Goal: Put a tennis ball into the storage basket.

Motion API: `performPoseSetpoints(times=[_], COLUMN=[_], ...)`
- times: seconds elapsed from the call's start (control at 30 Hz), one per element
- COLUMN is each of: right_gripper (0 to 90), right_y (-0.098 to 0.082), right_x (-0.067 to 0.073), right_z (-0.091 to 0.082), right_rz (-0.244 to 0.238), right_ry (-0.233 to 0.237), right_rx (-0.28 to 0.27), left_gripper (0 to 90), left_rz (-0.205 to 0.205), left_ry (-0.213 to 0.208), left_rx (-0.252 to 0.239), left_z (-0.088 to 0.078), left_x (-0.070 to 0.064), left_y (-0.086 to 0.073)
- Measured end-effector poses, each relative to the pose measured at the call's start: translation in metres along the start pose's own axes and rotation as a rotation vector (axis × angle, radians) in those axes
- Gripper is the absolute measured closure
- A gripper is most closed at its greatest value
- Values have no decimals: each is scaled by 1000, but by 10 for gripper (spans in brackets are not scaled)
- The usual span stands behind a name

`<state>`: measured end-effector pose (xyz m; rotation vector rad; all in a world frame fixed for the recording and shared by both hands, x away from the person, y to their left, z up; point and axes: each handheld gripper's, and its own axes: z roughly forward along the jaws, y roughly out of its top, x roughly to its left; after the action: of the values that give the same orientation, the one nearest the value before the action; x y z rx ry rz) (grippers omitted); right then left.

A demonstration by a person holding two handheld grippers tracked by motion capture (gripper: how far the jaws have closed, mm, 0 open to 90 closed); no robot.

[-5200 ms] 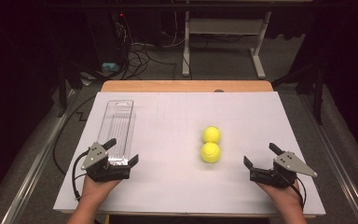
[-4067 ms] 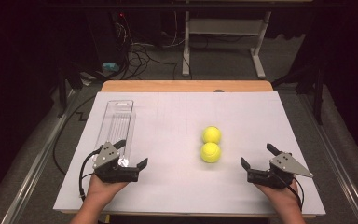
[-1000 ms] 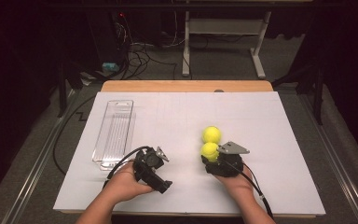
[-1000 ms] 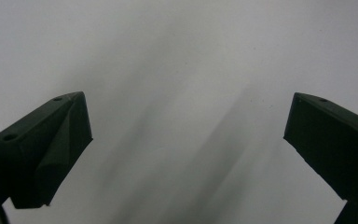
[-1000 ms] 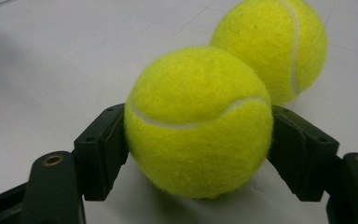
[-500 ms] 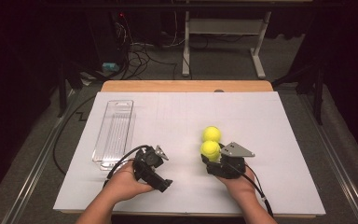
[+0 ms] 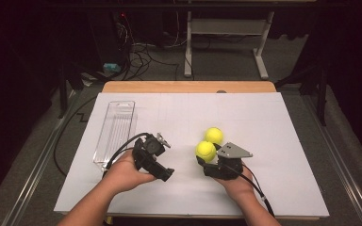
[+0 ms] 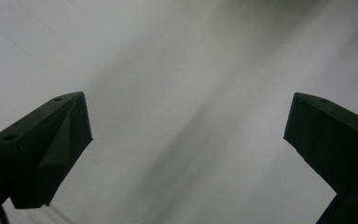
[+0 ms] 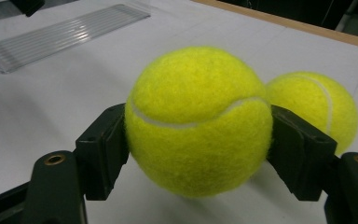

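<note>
Just right of the clear tray (image 7: 114,132) on the table (image 7: 283,141), the right tongs (image 9: 198,140) clamp one tennis ball (image 9: 198,121), a second ball (image 9: 314,109) just behind. The left tongs (image 7: 162,160), jaws apart and empty, appear from above; their own view adds blurred white table.

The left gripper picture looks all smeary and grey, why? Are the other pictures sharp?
In the left gripper view the white table is streaked with blur, though the black fingers stay fairly crisp. In the right gripper view the near tennis ball is sharp and fuzzy-looking, while the clear tray behind goes soft. In the high view the table is bright and the room around it dark.
</note>
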<state>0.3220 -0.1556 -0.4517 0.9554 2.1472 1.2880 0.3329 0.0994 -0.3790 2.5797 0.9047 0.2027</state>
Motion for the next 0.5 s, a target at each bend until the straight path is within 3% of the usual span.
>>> performPoseSetpoints(times=[0.3, 0.5], right_gripper=[271, 271], right_y=[0, 0], right_x=[16, 26], right_z=[4, 8], right_rz=[-18, -33], right_ry=[49, 83], right_rx=[-2, -3], left_gripper=[16, 16], left_rz=[-12, 0], left_ry=[-28, -42], left_rx=[58, 113], left_z=[-13, -10], left_x=[5, 1], left_y=[15, 25])
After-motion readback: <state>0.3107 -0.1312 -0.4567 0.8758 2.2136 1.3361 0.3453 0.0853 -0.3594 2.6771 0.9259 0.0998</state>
